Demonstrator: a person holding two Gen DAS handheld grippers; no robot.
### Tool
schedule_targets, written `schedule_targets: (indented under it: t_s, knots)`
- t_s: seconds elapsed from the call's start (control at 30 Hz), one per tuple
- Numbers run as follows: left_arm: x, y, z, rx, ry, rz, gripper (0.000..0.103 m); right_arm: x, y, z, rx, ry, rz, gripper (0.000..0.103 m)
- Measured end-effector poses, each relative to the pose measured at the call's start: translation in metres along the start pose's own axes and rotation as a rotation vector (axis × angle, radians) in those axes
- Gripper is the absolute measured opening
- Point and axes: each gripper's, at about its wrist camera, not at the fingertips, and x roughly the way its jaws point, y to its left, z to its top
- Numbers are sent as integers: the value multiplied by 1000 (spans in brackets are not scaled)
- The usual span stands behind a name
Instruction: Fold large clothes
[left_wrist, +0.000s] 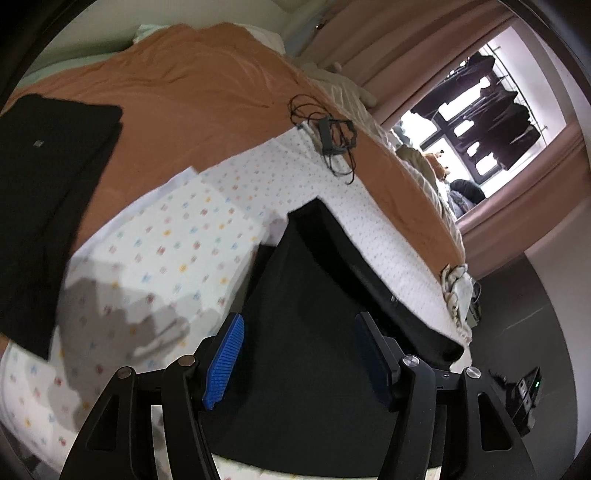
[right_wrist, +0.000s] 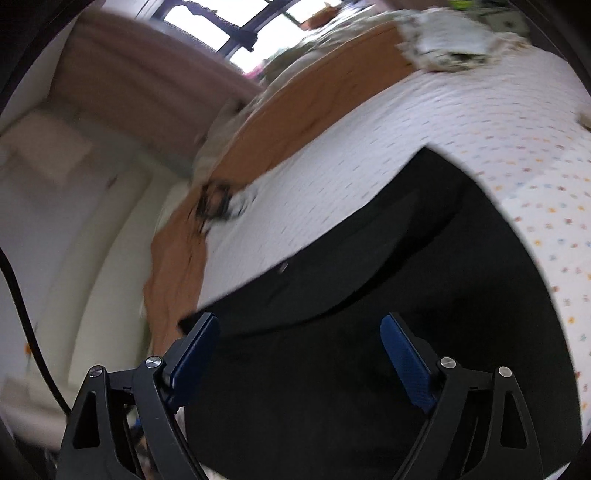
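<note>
A black garment (left_wrist: 314, 266) lies folded on the white dotted sheet (left_wrist: 177, 236) near the bed's edge, with one flap doubled over along its right side. My left gripper (left_wrist: 300, 321) hovers over its near part, jaws apart, blue pads (left_wrist: 225, 358) touching no cloth. The right wrist view is blurred. There the same black garment (right_wrist: 369, 266) fills the lower middle, and my right gripper (right_wrist: 299, 319) stands wide open above it with nothing between its pads. A second black garment (left_wrist: 48, 177) lies folded flat at the far left on the orange blanket (left_wrist: 192, 85).
A tangled black cable with a small box (left_wrist: 332, 136) lies where the sheet meets the blanket. Crumpled pale bedding (left_wrist: 458, 291) hangs at the bed's corner. A power strip (left_wrist: 524, 395) sits on the dark floor. Pink curtains (left_wrist: 424, 48) frame a window (left_wrist: 480, 122).
</note>
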Motion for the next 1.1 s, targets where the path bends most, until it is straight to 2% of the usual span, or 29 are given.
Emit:
schedule_targets:
  t_s: [0.2, 0.53, 0.83, 0.97, 1.1]
  knots:
    - [-8, 23, -34, -11, 32, 44, 63, 27, 29, -20, -150, 74, -114, 89]
    - [-7, 56, -78, -82, 80, 92, 63, 66, 51, -43, -295, 132, -312, 89]
    - [17, 57, -93, -82, 129, 112, 63, 69, 67, -83, -385, 165, -391, 89]
    - [22, 56, -93, -75, 121, 113, 62, 69, 72, -99, -413, 179, -398, 89]
    - [27, 52, -89, -64, 121, 130, 59, 73, 71, -114, -413, 230, -380, 89]
